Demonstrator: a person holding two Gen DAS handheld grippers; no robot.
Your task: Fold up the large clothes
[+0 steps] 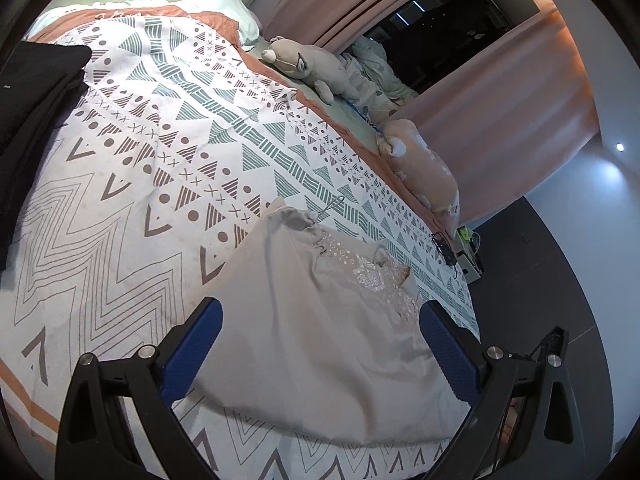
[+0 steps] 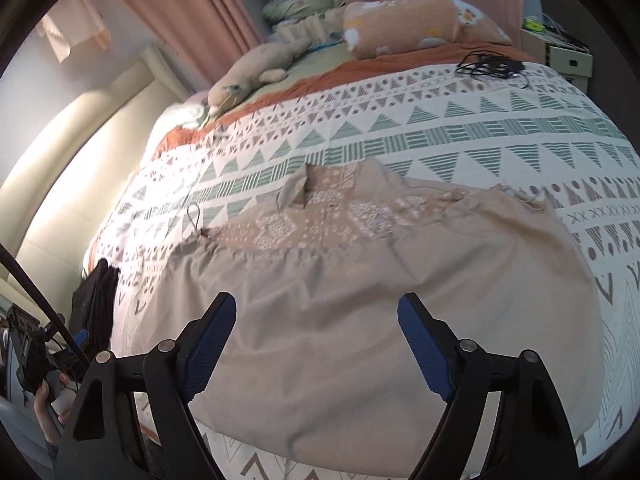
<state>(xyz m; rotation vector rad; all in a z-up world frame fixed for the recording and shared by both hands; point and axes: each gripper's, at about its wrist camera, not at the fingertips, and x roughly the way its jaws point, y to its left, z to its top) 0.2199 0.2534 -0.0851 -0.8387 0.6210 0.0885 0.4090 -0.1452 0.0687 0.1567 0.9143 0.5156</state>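
Note:
A large beige garment (image 2: 360, 300) with white embroidery near the collar lies spread flat on the patterned bedspread (image 2: 480, 136). It also shows in the left wrist view (image 1: 312, 340), near the bed's front corner. My left gripper (image 1: 320, 308) is open and empty, its blue pads hovering over the garment's lower part. My right gripper (image 2: 316, 304) is open and empty above the garment's middle. The garment's hem nearest me is hidden behind the gripper frames.
A pile of dark clothes (image 1: 36, 92) lies at the bed's left edge, also in the right wrist view (image 2: 96, 300). Plush toys (image 1: 308, 68) and a peach pillow (image 2: 420, 24) line the far side. A black cable bundle (image 2: 490, 66) lies on the bedspread. Pink curtains (image 1: 500, 100) hang behind.

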